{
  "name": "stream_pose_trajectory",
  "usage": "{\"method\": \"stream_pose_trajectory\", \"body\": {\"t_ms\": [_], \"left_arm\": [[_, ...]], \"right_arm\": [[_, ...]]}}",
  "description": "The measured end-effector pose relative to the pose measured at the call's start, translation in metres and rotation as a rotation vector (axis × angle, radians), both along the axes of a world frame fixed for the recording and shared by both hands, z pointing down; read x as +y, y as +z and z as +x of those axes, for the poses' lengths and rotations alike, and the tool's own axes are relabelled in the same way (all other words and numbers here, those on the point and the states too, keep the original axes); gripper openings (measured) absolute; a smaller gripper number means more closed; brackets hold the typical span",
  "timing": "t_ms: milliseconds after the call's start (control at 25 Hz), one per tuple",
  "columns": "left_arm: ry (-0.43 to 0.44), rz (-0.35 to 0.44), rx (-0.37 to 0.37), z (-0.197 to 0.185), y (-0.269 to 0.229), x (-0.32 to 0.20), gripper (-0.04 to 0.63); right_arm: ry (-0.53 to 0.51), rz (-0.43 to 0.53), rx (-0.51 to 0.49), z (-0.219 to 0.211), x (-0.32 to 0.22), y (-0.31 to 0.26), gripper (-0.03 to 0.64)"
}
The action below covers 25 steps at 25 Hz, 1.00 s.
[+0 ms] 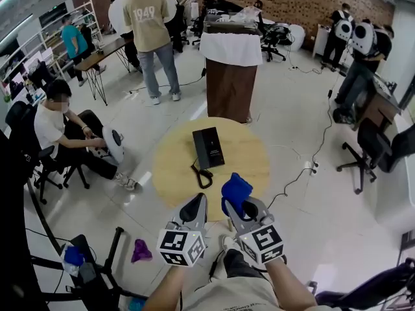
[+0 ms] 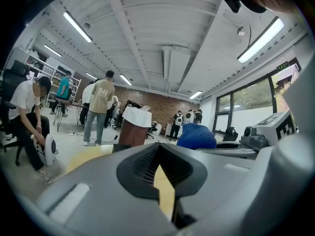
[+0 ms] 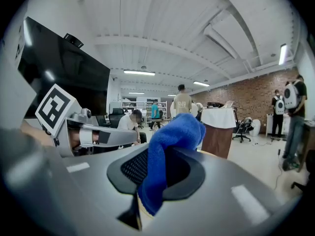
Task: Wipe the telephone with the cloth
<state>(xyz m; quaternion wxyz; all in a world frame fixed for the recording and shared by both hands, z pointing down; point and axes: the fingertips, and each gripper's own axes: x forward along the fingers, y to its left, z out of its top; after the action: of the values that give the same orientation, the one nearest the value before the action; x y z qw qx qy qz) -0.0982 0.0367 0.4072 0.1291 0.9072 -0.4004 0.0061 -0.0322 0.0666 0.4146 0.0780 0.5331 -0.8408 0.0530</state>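
A black telephone lies on the round wooden table, its coiled cord trailing toward me. My right gripper is shut on a blue cloth, held above the table's near edge; the cloth bulges up between the jaws in the right gripper view. My left gripper hangs beside it on the left, shut with nothing in it. The blue cloth shows to the right in the left gripper view. Both grippers stand short of the telephone.
A brown pedestal with a white cloth stands behind the table. A seated person is at the left, several people stand at the back. A cable runs across the floor at the right, office chairs beyond it.
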Motion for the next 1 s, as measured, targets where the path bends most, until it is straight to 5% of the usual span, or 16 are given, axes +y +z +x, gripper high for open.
{"method": "stream_pose_trajectory", "body": {"t_ms": [560, 720, 1000], "left_arm": [[0.01, -0.115, 0.007, 0.034, 0.04, -0.122, 0.006], [0.058, -0.195, 0.045, 0.034, 0.069, -0.157, 0.079], [0.131, -0.403, 0.101, 0.03, 0.135, -0.211, 0.115]], "right_arm": [[-0.067, -0.069, -0.023, 0.035, -0.104, 0.025, 0.061], [-0.078, -0.099, -0.03, 0.044, -0.123, 0.036, 0.061], [-0.113, -0.149, -0.025, 0.059, -0.15, 0.056, 0.061]]}}
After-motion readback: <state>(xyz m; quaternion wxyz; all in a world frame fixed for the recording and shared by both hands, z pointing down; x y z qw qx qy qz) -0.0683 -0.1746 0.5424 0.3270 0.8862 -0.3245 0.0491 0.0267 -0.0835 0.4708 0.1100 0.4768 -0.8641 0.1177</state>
